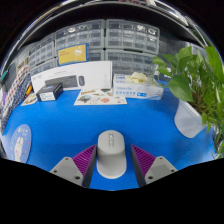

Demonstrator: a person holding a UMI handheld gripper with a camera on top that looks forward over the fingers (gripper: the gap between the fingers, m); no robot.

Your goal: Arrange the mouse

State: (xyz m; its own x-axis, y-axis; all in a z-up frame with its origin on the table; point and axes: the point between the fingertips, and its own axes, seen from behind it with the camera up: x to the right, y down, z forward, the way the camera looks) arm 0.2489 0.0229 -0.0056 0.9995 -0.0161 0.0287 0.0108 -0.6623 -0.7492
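Note:
A white computer mouse (111, 155) lies between my fingers, low over the blue mat (60, 125), its nose pointing away from me. My gripper (113, 150) is shut on the mouse; the purple pads (86, 158) press on its left and right sides. A second white mouse (187, 120) lies on the mat ahead to the right, apart from the fingers.
Beyond the mat stand a long white box (72, 78), a small black box (50, 92), a flat printed card (100, 97) and a blue-and-white box (138, 90). A leafy green plant (200, 75) stands at the right. A white object (20, 148) lies at the left.

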